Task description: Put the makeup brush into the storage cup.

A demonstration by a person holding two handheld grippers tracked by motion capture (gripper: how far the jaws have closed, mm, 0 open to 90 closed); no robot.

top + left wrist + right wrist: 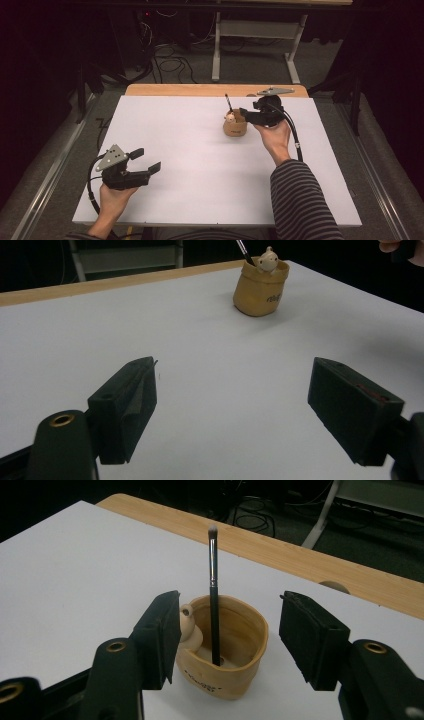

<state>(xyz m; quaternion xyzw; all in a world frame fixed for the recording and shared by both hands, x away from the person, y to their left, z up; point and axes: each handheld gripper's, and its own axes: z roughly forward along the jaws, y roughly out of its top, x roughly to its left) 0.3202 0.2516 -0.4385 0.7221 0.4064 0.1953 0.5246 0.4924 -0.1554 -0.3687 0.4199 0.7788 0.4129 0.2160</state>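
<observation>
A brush [214,595] stands upright in a tan cup [227,652] near the far edge of the white table [200,165], beside a small figurine [190,627]. The right gripper [230,640] hangs just behind the cup, jaws apart and gripping nothing. The left gripper [145,161] rests well apart, jaws wide open and empty.

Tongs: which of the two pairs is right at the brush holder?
The right tongs, far side of the table, open beside the tan holder with its upright brush; the left tongs hover over bare table, well away.
</observation>
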